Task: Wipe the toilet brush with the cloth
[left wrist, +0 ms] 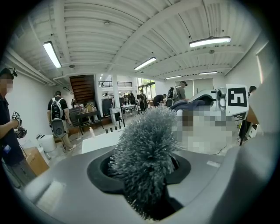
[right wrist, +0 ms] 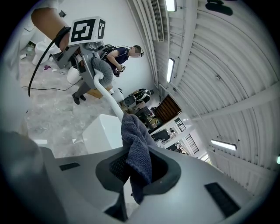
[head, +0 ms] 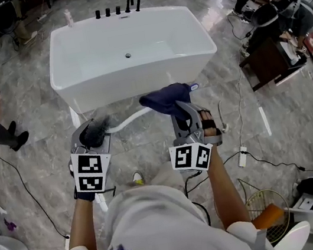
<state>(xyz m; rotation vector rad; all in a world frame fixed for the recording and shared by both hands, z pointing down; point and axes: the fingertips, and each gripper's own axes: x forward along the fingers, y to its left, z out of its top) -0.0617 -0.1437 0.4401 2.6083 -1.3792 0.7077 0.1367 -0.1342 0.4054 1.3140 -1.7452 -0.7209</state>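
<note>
The white bathtub (head: 146, 33) stands on the floor ahead of the person. The toilet brush (head: 125, 121) is held in front of it, and the left gripper (head: 93, 132) has its fingers clamped on the bristle head. The dark blue cloth (head: 167, 98), pinched in the nearly closed fingers of the right gripper (head: 183, 111), covers the handle end.

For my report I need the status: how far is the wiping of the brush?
Done: both things are picked up. The left gripper is shut on the brush at its bristle head; the right gripper is shut on the cloth. In hand: the cloth sits on the white handle, far from the bristles. Remaining: the rest of the handle; its cleanliness cannot be judged.
</note>
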